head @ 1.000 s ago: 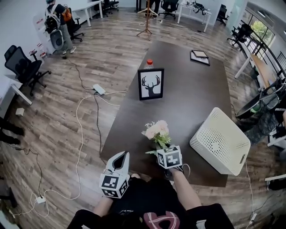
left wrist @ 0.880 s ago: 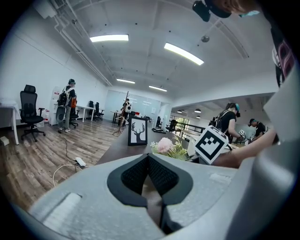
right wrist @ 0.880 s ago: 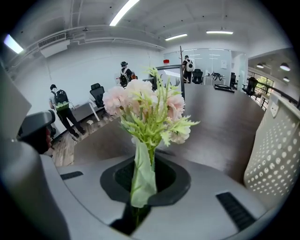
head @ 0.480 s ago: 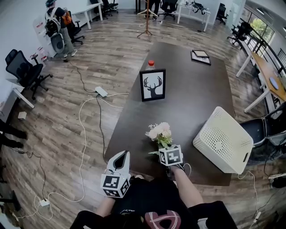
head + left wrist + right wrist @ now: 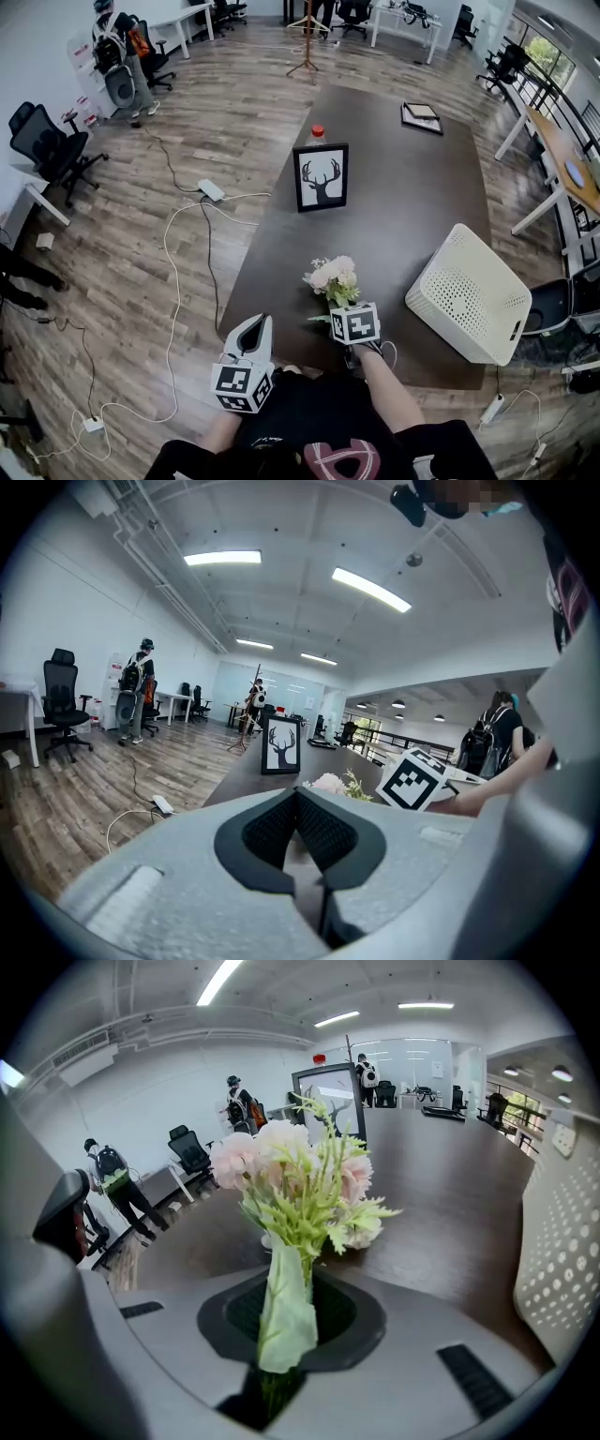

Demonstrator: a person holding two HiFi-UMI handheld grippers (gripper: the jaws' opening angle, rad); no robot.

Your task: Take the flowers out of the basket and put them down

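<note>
A small bunch of pale pink flowers point(image 5: 333, 278) with green leaves sticks out ahead of my right gripper point(image 5: 343, 307), low over the near end of the dark table point(image 5: 394, 216). In the right gripper view the stems and a folded leaf point(image 5: 286, 1316) run between the pads, which still close on them. Those jaws have just been opening a little. The white perforated basket point(image 5: 469, 305) lies to the right on the table, apart from the flowers, and also shows as the basket point(image 5: 562, 1241) at that view's edge. My left gripper point(image 5: 251, 328) hangs shut and empty off the table's near left corner.
A framed deer picture point(image 5: 321, 176) stands mid-table with a red-capped bottle point(image 5: 317, 131) behind it. A flat dark frame point(image 5: 419, 116) lies at the far end. Cables and a power strip point(image 5: 208, 189) run over the wooden floor at left, by office chairs point(image 5: 47, 141).
The right gripper and the flowers have sunk slightly towards the table. The left gripper has stayed where it was.
</note>
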